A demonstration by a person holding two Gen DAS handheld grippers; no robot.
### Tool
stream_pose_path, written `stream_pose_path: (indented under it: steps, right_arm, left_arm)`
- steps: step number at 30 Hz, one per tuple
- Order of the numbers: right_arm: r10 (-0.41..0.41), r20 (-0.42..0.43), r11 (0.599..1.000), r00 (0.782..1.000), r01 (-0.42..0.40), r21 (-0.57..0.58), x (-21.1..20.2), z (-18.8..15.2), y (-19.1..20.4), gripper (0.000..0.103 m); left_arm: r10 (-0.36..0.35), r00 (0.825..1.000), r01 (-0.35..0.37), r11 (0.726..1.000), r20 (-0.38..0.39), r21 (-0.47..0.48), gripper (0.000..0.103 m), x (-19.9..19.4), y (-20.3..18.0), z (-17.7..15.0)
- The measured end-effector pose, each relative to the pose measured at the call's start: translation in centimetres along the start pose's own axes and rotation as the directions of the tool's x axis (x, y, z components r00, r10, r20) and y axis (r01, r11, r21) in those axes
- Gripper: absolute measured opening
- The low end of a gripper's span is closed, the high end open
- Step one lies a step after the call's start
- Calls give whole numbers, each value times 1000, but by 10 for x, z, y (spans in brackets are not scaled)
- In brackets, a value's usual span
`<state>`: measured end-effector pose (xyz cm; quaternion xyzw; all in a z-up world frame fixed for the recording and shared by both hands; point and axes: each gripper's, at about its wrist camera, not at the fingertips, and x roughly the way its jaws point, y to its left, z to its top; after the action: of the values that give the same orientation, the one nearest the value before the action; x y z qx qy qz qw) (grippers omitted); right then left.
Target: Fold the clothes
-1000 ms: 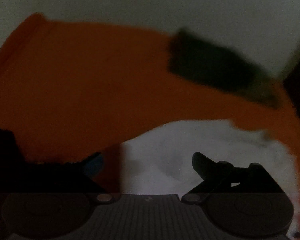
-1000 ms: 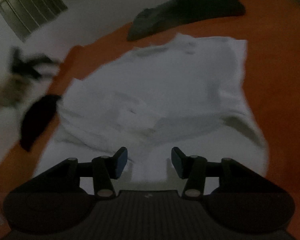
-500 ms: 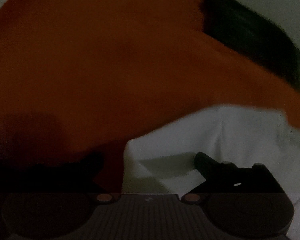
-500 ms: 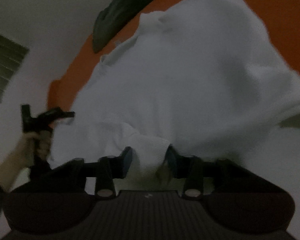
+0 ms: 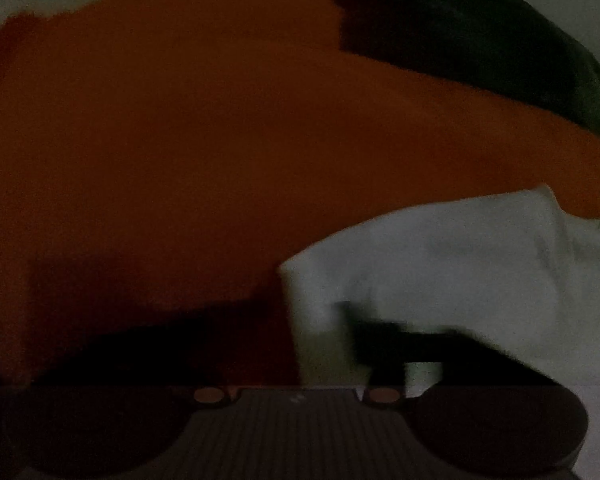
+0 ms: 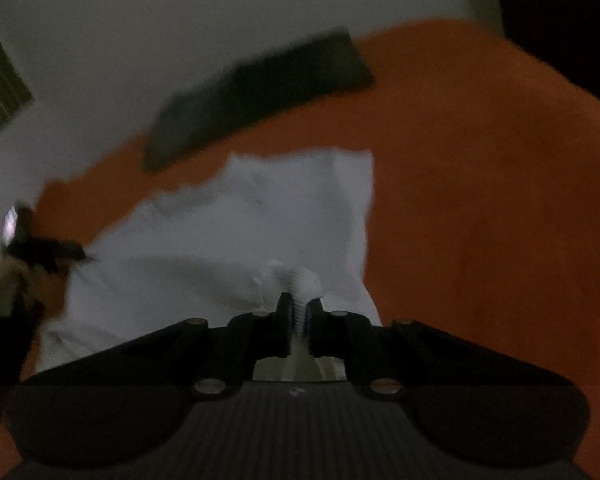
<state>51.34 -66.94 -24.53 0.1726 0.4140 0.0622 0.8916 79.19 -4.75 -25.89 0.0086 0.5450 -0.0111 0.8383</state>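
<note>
- White garment (image 6: 236, 248) lies rumpled on an orange cover (image 6: 480, 200), its far corner toward a dark folded cloth (image 6: 260, 96) at the cover's far edge.
- Right gripper (image 6: 298, 312) is nearly closed, its fingers pinching a ribbed white fold of the garment at its near edge; these jaws have just eased slightly wider while keeping the fold.
- Left gripper (image 5: 320, 332) sits at the garment's left corner; its picture is dark and blurred, but the jaws appear closed on that white edge, having just snapped together.
- From the right camera, a hand (image 6: 4, 284) holds that left gripper at the garment's left side.
- Pale wall (image 6: 180, 20) rises behind the cover.
</note>
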Motion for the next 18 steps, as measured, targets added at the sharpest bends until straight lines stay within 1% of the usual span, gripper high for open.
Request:
stream_pose_path:
  steps: [1,2,4,6,7,8,9,10,11,12,13,14,15,16,17,18]
  right_arm:
    - [-7,-18,1000,1000,7,-6,6,-3,0,21]
    - [-7,-37,1000,999,6,-11,11,-7,1,25]
    - [34,-46,999,998,-34,-4,10,-13,3,43]
    - [80,-29,997,996,-81,-6,4,-19,8,45]
    - [78,-19,997,997,-78,-25,2,-20,12,45]
    - [62,-10,997,998,-62,-49,1,-21,18,45]
    - [47,0,996,999,-46,-73,0,-22,24,45]
    - [36,8,995,999,-35,-91,0,-23,28,45]
    - [33,12,995,999,-32,-99,1,-26,30,45]
    - [30,16,994,999,-28,-108,1,-28,33,46]
    - [33,18,993,999,-31,-112,2,-30,35,46]
    - [48,19,993,999,-45,-108,2,-31,37,46]
    - [68,19,993,998,-65,-103,1,-32,39,46]
    - [85,18,991,996,-83,-100,0,-34,42,46]
    - [100,13,990,995,-98,-100,-2,-37,44,46]
    - [112,10,988,994,-111,-104,-3,-39,48,46]
  left_arm:
    - [12,1000,-12,1000,10,7,4,-2,-6,3]
    - [45,998,-45,999,34,10,4,-7,-12,7]
    - [101,991,-105,993,88,49,4,-15,-23,16]
    - [166,978,-179,980,128,91,3,-19,-30,26]
    - [228,962,-247,961,153,124,3,-18,-31,30]
    - [287,941,-316,936,181,154,3,-17,-33,34]
    - [381,895,-422,892,230,162,7,-18,-32,35]
    - [432,865,-477,866,257,151,11,-15,-31,39]
    - [437,861,-478,870,259,122,26,-17,-24,41]
    - [391,888,-420,904,242,82,54,-20,-15,42]
    - [298,928,-315,948,224,43,67,-29,-4,38]
    - [222,953,-232,973,205,22,72,-40,1,26]
    - [145,972,-147,989,186,0,72,-50,6,14]
    - [65,983,-62,998,170,-24,71,-61,11,2]
    - [-10,983,17,999,182,-33,71,-77,13,-19]
    - [-66,975,71,997,211,-14,78,-93,15,-46]
